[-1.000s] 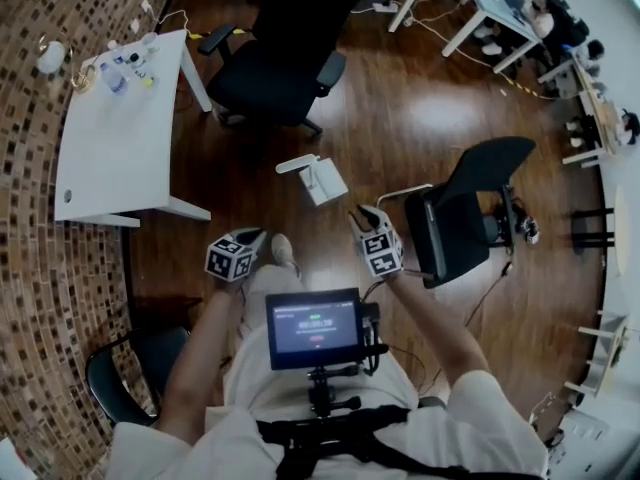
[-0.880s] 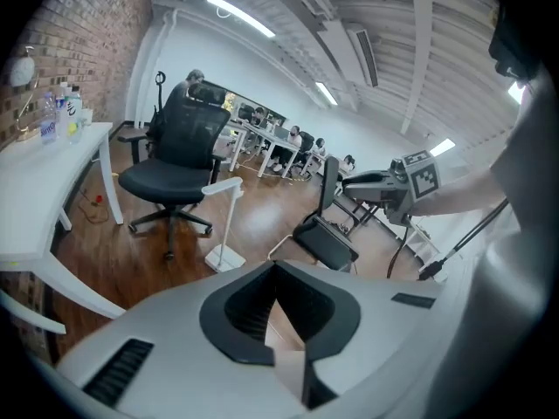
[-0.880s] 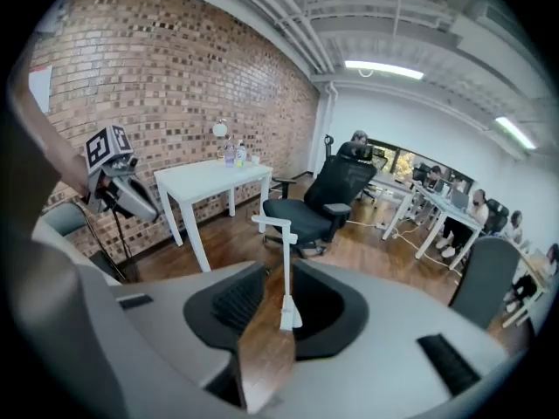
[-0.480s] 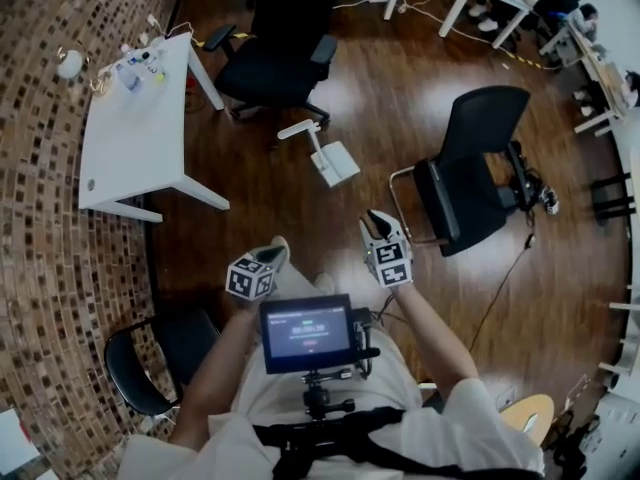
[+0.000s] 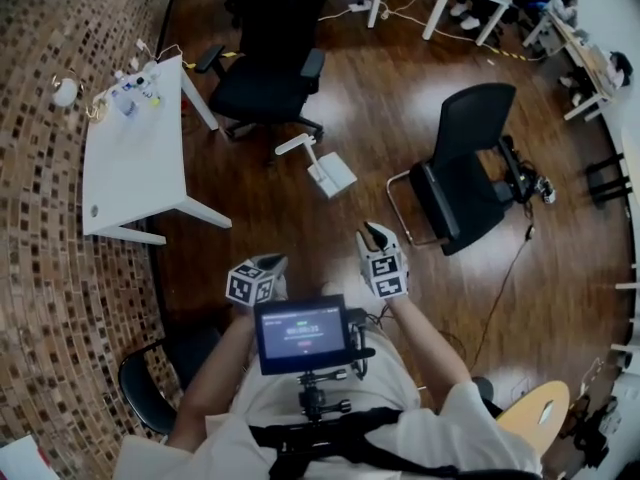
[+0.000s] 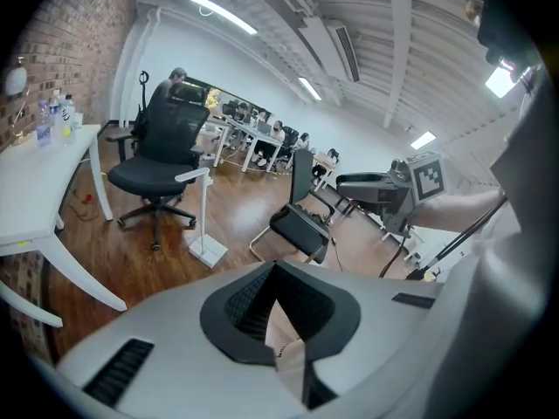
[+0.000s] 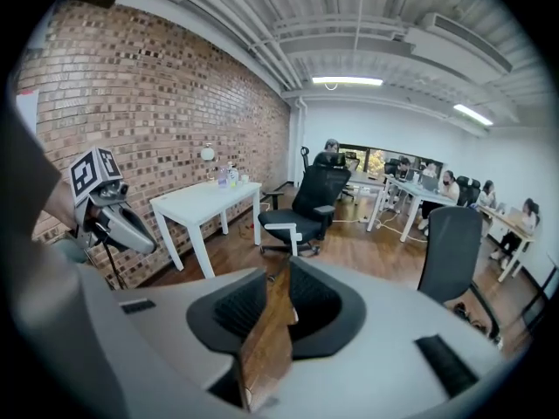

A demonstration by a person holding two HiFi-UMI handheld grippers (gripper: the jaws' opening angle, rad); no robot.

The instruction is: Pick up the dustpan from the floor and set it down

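Dustpan (image 5: 332, 175): white, on the wooden floor (image 5: 400, 118), just on the person's side of the black swivel chair (image 5: 262, 80); its long handle rose from the pan, which sat flat on the boards; nothing touched it.
Left gripper (image 6: 276, 271): held close to the person's body, well apart from the swivel chair and on the near side of it; its fingers (image 6: 240, 304) were closed, tips meeting, with nothing between them.
Right gripper (image 7: 281, 273): beside the left one, equally far from the swivel chair; its fingers (image 7: 240, 308) were closed tip to tip and empty, with only floor showing through the wedge below the tips.
White surface (image 5: 130, 158): to the left of the swivel chair in the head view, against the brick wall (image 5: 50, 268), with small bottles at its far corner.
Second black chair (image 5: 462, 183): to the right of the swivel chair in the head view and nearer the person.
Monitor (image 5: 300, 333): mounted at the person's chest, below both grippers in the head view, its screen lit.
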